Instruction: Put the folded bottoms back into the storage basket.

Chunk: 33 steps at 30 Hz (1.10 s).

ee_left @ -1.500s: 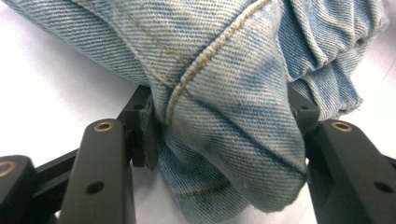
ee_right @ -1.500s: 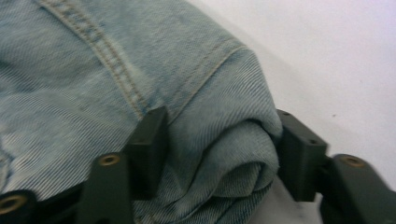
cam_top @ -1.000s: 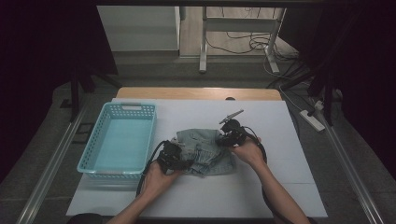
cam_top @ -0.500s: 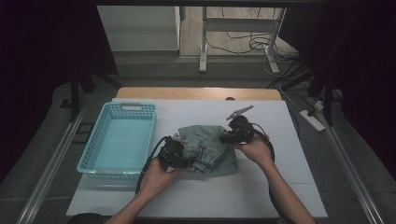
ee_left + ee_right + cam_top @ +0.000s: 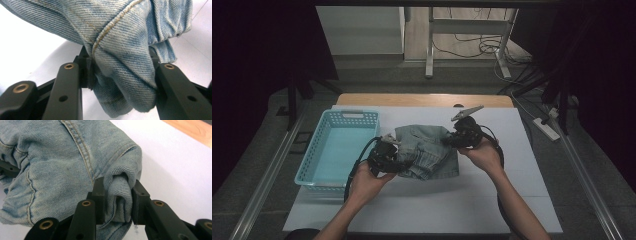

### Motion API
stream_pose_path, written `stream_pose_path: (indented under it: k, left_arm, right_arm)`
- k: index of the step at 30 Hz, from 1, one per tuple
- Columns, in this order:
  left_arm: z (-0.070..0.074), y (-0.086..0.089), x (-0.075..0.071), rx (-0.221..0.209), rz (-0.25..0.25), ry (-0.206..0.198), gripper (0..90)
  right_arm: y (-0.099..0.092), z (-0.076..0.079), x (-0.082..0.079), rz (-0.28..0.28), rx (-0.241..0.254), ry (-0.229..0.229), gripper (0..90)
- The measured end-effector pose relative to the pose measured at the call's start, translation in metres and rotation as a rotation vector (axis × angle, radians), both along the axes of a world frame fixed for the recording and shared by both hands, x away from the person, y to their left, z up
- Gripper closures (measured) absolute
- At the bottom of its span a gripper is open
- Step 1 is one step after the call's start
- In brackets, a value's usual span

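Both hands have come up a bit since a second ago, and the denim garment (image 5: 428,152) has lifted with them, bunching between the two grippers instead of lying flat.

On my left gripper (image 5: 122,82) the jaws are clamped on a thick folded wad of the denim, a stitched seam running right over the fold, cloth bulging out between the pads and hanging below them. On my right gripper (image 5: 117,202) it's the same deal: pads pressed tight on a rolled edge of the fabric, the rest of the garment spreading off to the left of that view with its seams showing.

From the high view, the left gripper (image 5: 384,156) has the near-left side of the garment and the right gripper (image 5: 462,136) has the far-right side, so the denim sags between them over the middle of the white table (image 5: 512,200). The lower edge looks like it's touching or just above the surface, can't tell which.

Just left of the garment sits the light blue basket (image 5: 314,150), close to my left hand (image 5: 367,180). My right hand (image 5: 484,152) is well apart from the basket.
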<state>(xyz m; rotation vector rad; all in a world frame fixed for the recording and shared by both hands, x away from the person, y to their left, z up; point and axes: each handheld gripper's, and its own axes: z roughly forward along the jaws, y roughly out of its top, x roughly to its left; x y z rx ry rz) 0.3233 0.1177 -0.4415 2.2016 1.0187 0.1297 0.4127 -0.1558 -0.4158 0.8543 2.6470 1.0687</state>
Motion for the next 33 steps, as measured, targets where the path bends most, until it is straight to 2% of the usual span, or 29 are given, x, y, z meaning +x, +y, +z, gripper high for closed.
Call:
stream_pose_path:
  k: [6, 12, 19, 25, 33]
  left_arm:
    - [0.009, 0.017, 0.001, 0.002, 0.007, 0.008, 56.8]
    - [0.020, 0.036, 0.002, 0.017, 0.014, -0.012, 56.7]
    - [0.030, 0.060, 0.001, 0.027, 0.023, -0.019, 56.7]
    - [0.034, 0.079, 0.000, 0.041, 0.022, -0.029, 56.7]
    - [0.035, 0.102, -0.002, 0.036, 0.048, -0.025, 56.7]
  right_arm:
    - [0.015, 0.003, 0.002, 0.018, 0.008, -0.006, 70.2]
    - [0.033, 0.009, 0.006, 0.034, 0.043, -0.006, 70.1]
    - [0.056, 0.016, 0.011, 0.053, 0.052, -0.004, 70.2]
    - [0.075, 0.020, 0.013, 0.076, 0.059, 0.001, 70.2]
    - [0.100, 0.022, 0.017, 0.096, 0.055, 0.002, 70.2]
